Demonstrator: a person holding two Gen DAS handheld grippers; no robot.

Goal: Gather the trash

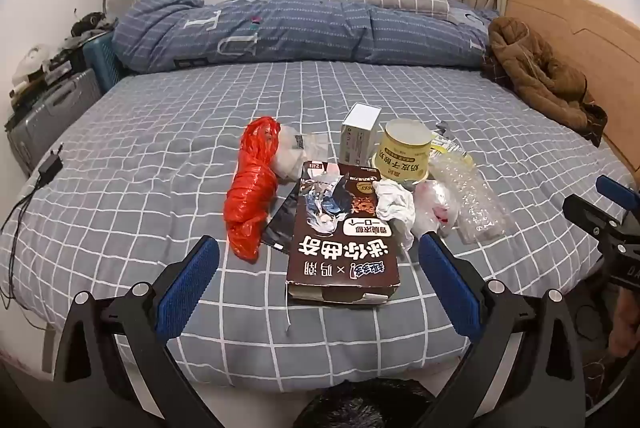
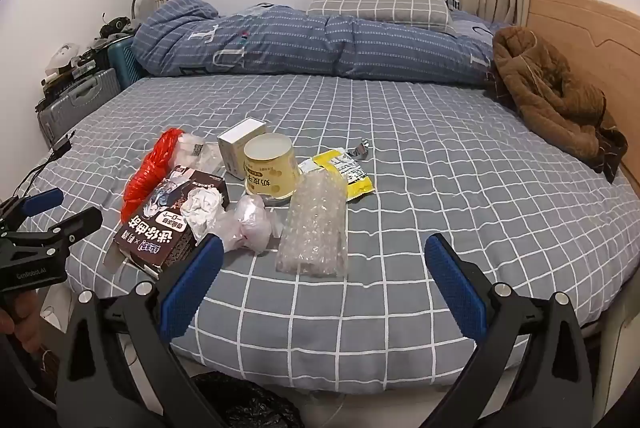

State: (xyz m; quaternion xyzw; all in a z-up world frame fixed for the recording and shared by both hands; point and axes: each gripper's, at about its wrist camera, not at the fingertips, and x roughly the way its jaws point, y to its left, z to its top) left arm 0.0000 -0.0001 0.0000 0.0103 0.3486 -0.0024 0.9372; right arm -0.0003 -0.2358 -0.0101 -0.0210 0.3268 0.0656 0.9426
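Note:
Trash lies in a heap on the grey checked bed [image 1: 160, 156]. A brown snack box [image 1: 344, 240] [image 2: 168, 232] lies nearest, beside a red plastic bag [image 1: 252, 192] [image 2: 150, 168]. Behind them stand a yellow paper cup [image 1: 406, 152] [image 2: 272, 164] and a small white box [image 1: 360, 132] [image 2: 240, 142]. Crumpled white paper [image 1: 394, 204] [image 2: 202, 206], a clear bag [image 2: 250, 224], bubble wrap [image 1: 472, 200] [image 2: 316, 228] and a yellow wrapper [image 2: 348, 170] lie around. My left gripper [image 1: 318, 248] hovers open just before the brown box. My right gripper [image 2: 324, 246] hovers open in front of the bubble wrap. Both hold nothing.
A rolled blue duvet [image 1: 300, 28] and a pillow [image 2: 380, 4] lie at the far side, a brown jacket [image 2: 556, 100] at the right by the wooden headboard [image 2: 592, 36]. A charger with cable [image 1: 50, 164] rests at the left edge. Suitcases [image 1: 48, 116] stand left. A black bag [image 1: 368, 404] sits below.

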